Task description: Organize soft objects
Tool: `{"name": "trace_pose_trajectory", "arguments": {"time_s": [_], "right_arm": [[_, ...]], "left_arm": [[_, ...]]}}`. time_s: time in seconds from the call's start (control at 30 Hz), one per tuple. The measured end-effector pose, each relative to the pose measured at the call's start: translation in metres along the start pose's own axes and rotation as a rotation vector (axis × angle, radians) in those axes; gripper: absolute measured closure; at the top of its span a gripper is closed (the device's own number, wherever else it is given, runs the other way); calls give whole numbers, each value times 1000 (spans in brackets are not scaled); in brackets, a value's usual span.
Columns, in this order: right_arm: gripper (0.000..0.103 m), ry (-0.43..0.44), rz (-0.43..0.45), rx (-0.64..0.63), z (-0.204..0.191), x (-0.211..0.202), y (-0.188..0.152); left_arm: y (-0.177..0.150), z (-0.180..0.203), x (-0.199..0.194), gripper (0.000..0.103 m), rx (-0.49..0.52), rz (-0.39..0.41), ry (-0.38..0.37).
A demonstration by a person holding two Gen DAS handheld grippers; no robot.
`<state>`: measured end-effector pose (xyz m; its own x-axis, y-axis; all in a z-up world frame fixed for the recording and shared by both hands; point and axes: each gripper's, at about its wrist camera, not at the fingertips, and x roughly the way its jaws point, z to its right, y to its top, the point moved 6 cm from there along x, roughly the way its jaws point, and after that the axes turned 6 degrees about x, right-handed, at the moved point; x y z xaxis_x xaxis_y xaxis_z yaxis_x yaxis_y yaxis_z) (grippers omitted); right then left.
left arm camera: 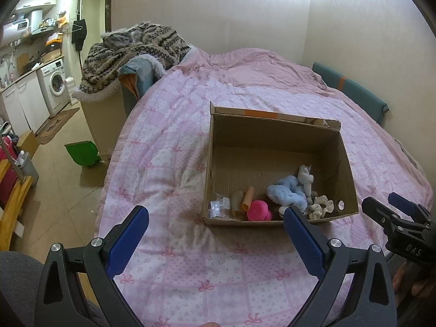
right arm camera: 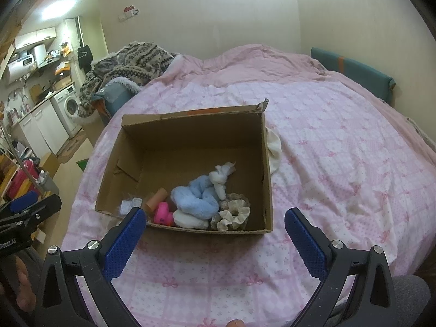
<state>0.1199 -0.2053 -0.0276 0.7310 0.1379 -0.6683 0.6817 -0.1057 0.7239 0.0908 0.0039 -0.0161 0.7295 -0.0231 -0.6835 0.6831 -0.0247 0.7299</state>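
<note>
1. The bed, under a pink bow-print cover, carries everything; it gives a broad, soft surface on which things can be laid out within reach of both claws
2. The cardboard box sits open-topped near the middle of the bed, its near wall toward the person, presumably so soft things can be dropped in from above
3. Inside, the things crowd the near part of the box and the far half of its floor is bare: a blue plush scrunchie, a white knotted cloth just beyond it, beige scrunchies at the near right, a pink toy, a tan tube and clear plastic bits at the near left
4. A cream cloth lies on the bed against the box's right wall, outside it; most of it is hidden behind that wall, so what it is stays unclear, and in my judgement it is the piece left to put away
5. The left claw hangs over the cover near the box, spread wide and empty
6. The right claw is likewise spread and empty; both seem poised, not gripping
7. A white rounded item beneath the blue scrunchie is half covered and hard to name
</note>
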Motion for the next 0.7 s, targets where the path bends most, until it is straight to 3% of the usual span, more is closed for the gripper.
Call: {"name": "trace_pose_trajectory", "arguments": {"time_s": [0.7], "right_arm": [[0, 4, -2, -2, -1, -3, 1]], "left_arm": [[0, 0, 0, 4, 0, 0, -1]]}}
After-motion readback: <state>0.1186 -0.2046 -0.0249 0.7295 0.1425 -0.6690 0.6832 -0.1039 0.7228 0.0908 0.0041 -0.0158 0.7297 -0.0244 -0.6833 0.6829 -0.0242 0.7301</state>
